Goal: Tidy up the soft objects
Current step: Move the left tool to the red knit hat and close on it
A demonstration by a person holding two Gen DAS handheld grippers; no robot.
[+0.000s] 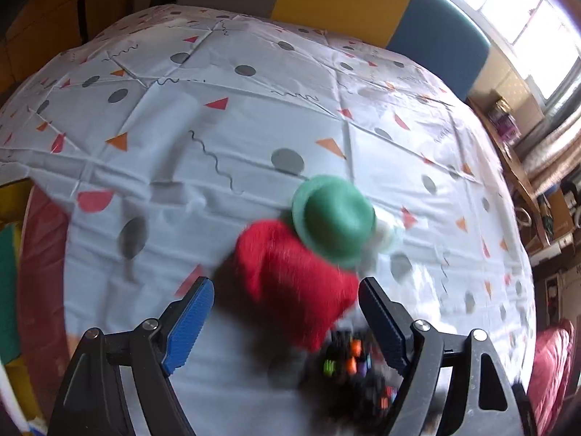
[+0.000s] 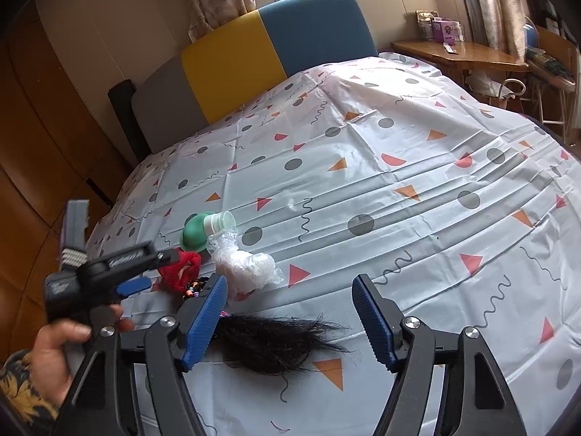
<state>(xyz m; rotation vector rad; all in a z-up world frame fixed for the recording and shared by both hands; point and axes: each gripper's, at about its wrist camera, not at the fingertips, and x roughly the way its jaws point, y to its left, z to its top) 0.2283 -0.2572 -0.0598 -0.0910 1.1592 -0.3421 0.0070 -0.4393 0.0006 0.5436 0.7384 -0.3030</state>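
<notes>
Both grippers wide open over the bed, holding nothing.
My left gripper (image 1: 287,290) straddles the red knit cloth (image 1: 290,283), beside the green hat (image 1: 334,218); my right gripper (image 2: 290,290) brackets the black hairpiece (image 2: 276,341).

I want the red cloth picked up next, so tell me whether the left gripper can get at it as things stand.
Probably yes. The left gripper is open, and the red cloth lies just ahead between its fingers. The green hat rests against the cloth's far edge, so it could get dragged along.
</notes>
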